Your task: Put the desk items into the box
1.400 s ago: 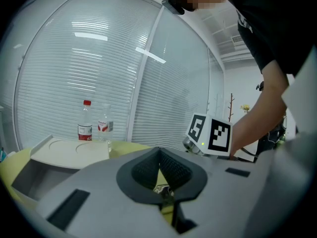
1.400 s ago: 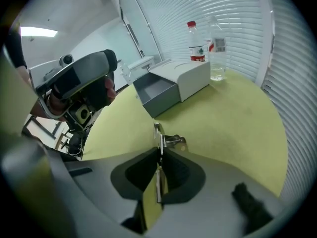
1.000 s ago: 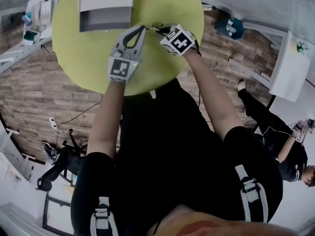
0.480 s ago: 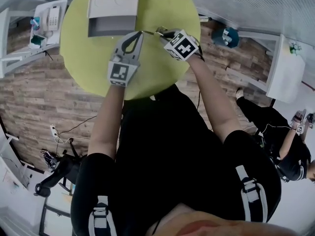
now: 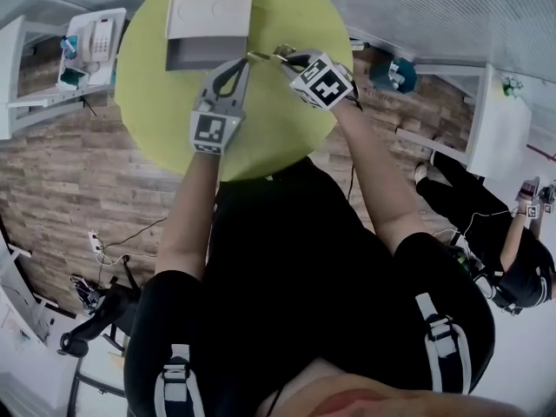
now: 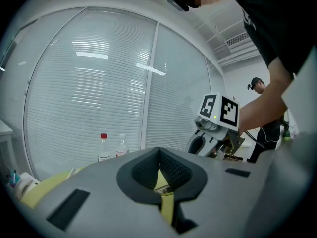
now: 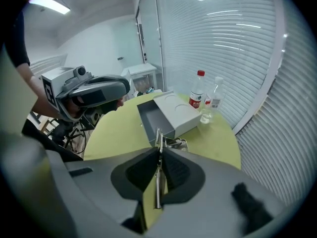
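The round yellow-green table point(image 5: 287, 120) fills the space in front of me. On its far side sits the white box point(image 5: 208, 20). Its lid part is flat on top and its grey open compartment point(image 5: 204, 55) faces me; in the right gripper view I look straight into that dark tray.

My left gripper point(image 5: 239, 62) hangs over the table just in front of the box's open end. Its jaws are closed tip to tip with nothing between them, and only the yellow tabletop shows through the gap behind the tips. My right gripper point(image 5: 284, 56) is just beside it, the two pairs of tips pointing toward each other near the box's near right corner.

Two bottles stand at the far edge of the table behind the box, one with a red cap point(image 7: 197, 94) and a clear one point(image 7: 214, 98).

The right jaws are clamped on a thin metal item point(image 7: 158, 143). It stands on edge between the pads, and its front end sticks out past the tips. That end is just short of the box and not inside it.
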The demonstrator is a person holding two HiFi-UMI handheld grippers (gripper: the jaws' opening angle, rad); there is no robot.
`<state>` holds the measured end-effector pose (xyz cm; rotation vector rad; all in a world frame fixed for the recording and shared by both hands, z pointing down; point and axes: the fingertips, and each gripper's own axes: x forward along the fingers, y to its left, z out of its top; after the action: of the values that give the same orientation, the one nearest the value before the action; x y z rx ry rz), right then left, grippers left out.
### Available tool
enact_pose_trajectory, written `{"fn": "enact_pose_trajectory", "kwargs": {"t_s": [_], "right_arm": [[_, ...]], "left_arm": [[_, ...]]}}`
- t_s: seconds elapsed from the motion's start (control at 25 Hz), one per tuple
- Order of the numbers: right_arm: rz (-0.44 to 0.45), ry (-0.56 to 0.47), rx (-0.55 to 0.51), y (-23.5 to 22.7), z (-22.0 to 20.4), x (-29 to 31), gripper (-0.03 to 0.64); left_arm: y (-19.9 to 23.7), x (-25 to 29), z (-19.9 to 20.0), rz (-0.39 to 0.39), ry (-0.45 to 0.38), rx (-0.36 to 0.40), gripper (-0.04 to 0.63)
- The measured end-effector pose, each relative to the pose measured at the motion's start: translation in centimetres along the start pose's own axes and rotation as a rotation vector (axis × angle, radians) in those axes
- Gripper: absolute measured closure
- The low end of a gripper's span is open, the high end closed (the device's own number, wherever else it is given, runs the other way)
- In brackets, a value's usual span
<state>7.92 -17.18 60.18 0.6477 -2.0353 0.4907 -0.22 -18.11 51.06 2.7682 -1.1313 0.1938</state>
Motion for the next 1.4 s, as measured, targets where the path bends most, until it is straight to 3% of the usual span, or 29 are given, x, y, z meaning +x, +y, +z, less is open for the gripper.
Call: {"fn": "enact_pose_trajectory", "kwargs": {"t_s": [0.84,1.4], "right_arm": [[0.070,-0.014,-0.151,5.9,10.2,6.9,0.580],[0.067,-0.007,-0.172,5.9,12.4,14.2,0.578]], "left_arm": [[9.2,-5.5,-0.6,0.132,-0.031,0.005,0.583],[15.6,-7.2,-4.2,0.190,-0.011,-0.041,0.583]]}}
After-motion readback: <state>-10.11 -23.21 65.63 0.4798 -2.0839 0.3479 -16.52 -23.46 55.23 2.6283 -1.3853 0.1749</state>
